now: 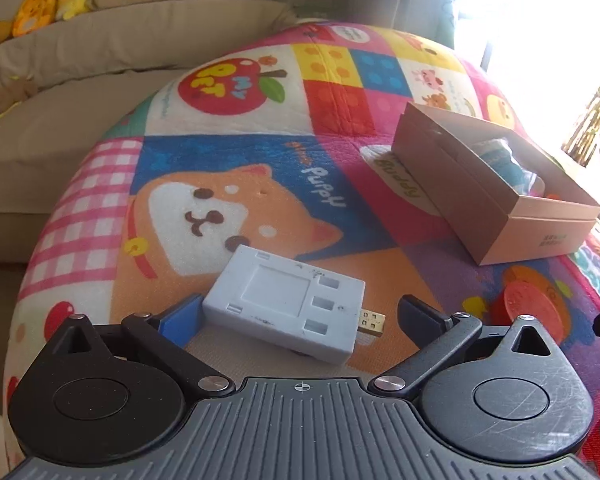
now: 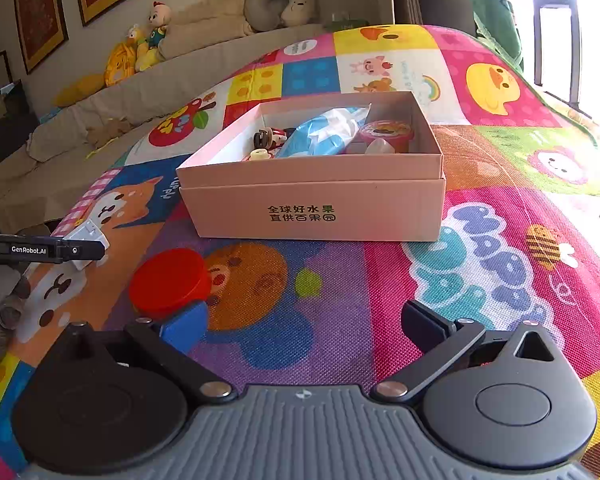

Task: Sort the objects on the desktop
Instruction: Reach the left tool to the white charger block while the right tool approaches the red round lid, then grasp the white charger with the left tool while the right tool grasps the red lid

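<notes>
Grey-white plastic, a flat adapter block (image 1: 286, 306) with one gold plug tip at its right end, lies on the quilted surface (image 1: 260, 128) directly between the spread fingers of the left hand-held gripper (image 1: 300, 312); its long axis runs from far left to near right, skewed across the gap, and the blue left pad sits just beside its left end while the right pad stands apart from the plug. That makes the left hand plainly the nearer one for this piece. One red round disc (image 2: 168, 276) rests just left of the right hand-held gripper (image 2: 304, 326), whose jaws are spread wide around nothing, the blue pad just beside the disc's near edge. Farther off stands one open pink cardboard box (image 2: 312, 208), already holding a blue-and-white packet, a red-lidded cup and a few small figures, too jumbled to count surely.
</notes>
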